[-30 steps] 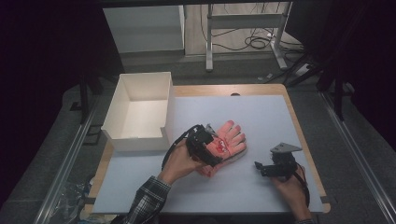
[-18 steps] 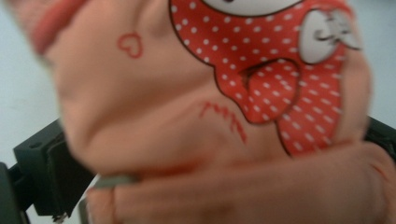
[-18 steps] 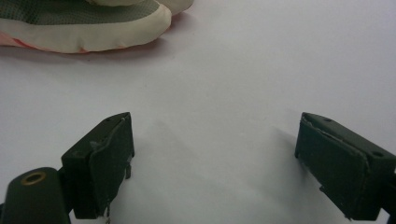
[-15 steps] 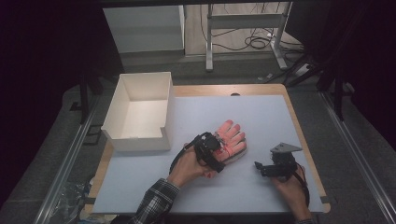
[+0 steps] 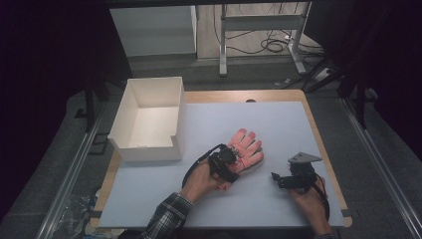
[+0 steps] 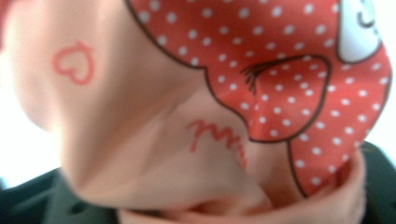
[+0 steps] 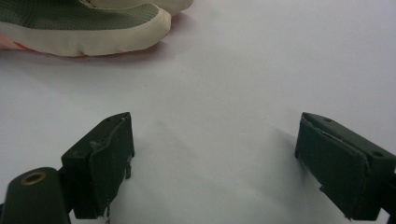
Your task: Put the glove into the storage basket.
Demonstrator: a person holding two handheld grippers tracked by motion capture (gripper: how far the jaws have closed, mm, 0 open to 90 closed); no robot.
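A pink glove (image 5: 247, 149) with a red polka-dot patch lies flat on the white mat, fingers pointing away from me. My left gripper (image 5: 233, 158) is at its cuff end and its jaws have just been closing, with the glove's fabric bunched between them. In the left gripper view the puckered glove (image 6: 140, 116) rises right in front of the left gripper (image 6: 210, 198). My right gripper (image 5: 277, 180) rests low on the mat to the right of the glove, open, with nothing between its jaws (image 7: 233, 158). Its view shows the glove's grey palm edge (image 7: 84, 23) at top left.
An open white box (image 5: 149, 119) stands on the left part of the table. The white mat (image 5: 278, 124) covers most of the wooden tabletop. Beyond the far edge are a cabinet and floor cables.
The left hand has shifted slightly down onto the glove's cuff and its jaws have closed on the fabric. The right hand has stayed where it was.
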